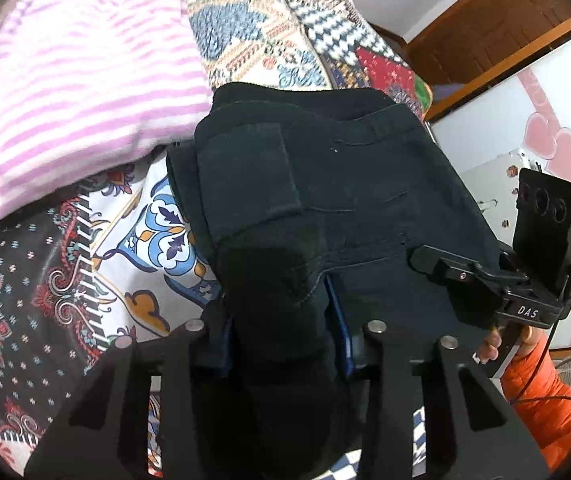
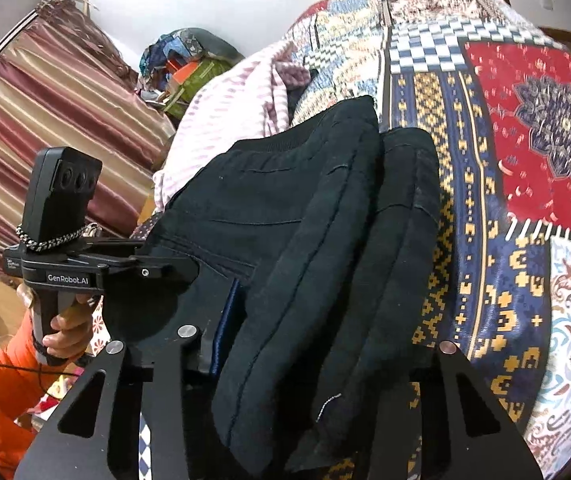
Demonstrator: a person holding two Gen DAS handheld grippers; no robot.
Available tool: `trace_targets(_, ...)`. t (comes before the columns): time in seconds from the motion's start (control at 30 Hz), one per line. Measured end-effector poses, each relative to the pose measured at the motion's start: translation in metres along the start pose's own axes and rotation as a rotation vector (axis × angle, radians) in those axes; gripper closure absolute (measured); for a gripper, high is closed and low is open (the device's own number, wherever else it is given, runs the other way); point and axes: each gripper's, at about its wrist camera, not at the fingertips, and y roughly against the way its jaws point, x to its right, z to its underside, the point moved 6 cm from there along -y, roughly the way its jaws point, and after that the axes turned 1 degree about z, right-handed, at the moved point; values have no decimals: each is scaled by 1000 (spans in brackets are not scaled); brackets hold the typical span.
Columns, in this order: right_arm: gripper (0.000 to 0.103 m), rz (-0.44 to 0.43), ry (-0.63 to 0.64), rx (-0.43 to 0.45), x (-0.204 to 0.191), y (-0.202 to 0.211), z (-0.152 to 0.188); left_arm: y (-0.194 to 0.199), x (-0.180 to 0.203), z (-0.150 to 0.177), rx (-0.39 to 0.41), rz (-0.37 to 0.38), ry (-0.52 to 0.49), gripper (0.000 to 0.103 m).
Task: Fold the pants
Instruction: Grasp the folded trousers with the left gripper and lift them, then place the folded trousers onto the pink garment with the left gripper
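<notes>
Nearest the lens in the left wrist view: left gripper (image 1: 281, 320), its two black fingers pinching a thick bunched fold of the black pants (image 1: 325, 184), blue pads pressed against the cloth on either side; further left, patterned bedspread (image 1: 45, 280) under everything, and a pink striped cloth (image 1: 85, 60) heaped behind, just beside the pants' far left corner; centre, pants lying half folded on the bed, waistband and a back pocket facing up; right, right gripper (image 1: 437, 264) reaching in from the side with its tip against the pants' edge, an orange sleeve (image 1: 533, 392) below it.

Nearest the lens in the right wrist view: right gripper's own fingers closed on a doubled, rolled edge of the pants, one blue pad (image 2: 225, 320) showing on the left side, the other hidden behind cloth; far left, striped curtain (image 2: 45, 120) and the left gripper with a hand (image 2: 65, 328) round its handle; centre, pants draped in layered folds; right, bedspread well clear of clutter.

Judged as a fold in hand, both corners gripped; best done by lifting both ends level, keeping the cloth taut between the grips, laying edge onto edge squarely, letting go only once the layers lie flat; risk of catching the striped cloth at the far corner.
</notes>
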Motion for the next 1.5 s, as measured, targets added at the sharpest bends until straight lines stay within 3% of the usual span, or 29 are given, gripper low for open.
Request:
trace_targets(0.43, 69, 33, 169, 142, -70, 46, -48, 98, 25, -10, 254, -80, -86, 67)
trace_targets(0.83, 70, -29, 265, 242, -133, 28, -127, 176, -18, -47, 432, -154, -47, 67)
trace_targets(1.2, 71, -56, 272, 213, -152, -58, -192, 189, -104, -92, 451, -213, 40, 68)
trace_targets(1.5, 71, -24, 233, 105, -122, -156, -205, 126, -190, -117, 337, -184, 132, 67)
